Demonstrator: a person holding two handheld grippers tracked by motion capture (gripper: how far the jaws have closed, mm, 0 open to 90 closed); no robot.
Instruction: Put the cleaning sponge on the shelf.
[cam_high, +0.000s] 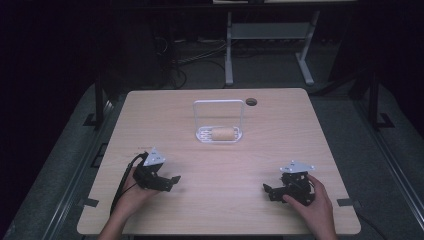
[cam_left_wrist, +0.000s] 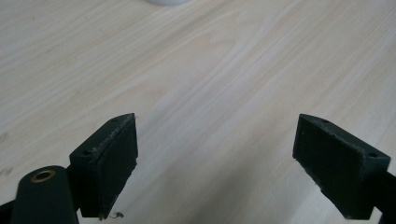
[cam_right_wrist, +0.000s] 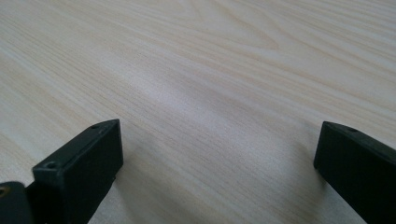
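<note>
Cork-coloured roll (cam_high: 223, 134): lying on its side in the white wire rack (cam_high: 200, 120), upper middle of the high view, towards the far half of the table (cam_high: 300, 130); untouched, nothing near it.
White wire rack: low slotted base with a tall hoop handle rising behind the roll; just left of a round cable hole (cam_high: 251, 101) near the far edge.
Left gripper (cam_high: 170, 182): lower left of the high view, resting low over the tabletop in a hand, aimed towards frame centre; well apart from the rack.
Left jaws: spread wide in the left gripper view, bare wood grain between the two black pads, nothing held; a sliver of white rim (cam_left_wrist: 167, 2) at the top edge of that view.
Right gripper (cam_high: 269, 191): lower right of the high view, held by a hand (cam_high: 312, 207), pointed left towards frame centre; also well apart from the rack.
Right jaws: released and wide apart in the right gripper view, plain tabletop between them.
Done so far: nothing, judging by the layout; roll seated in the rack, both grippers empty at the near edge.
Left to do: likely the whole job, namely reaching forward to the rack, closing on the roll or the handle, then lifting or moving it.
Likely first mover: cannot tell; both about equally far from the rack.
</note>
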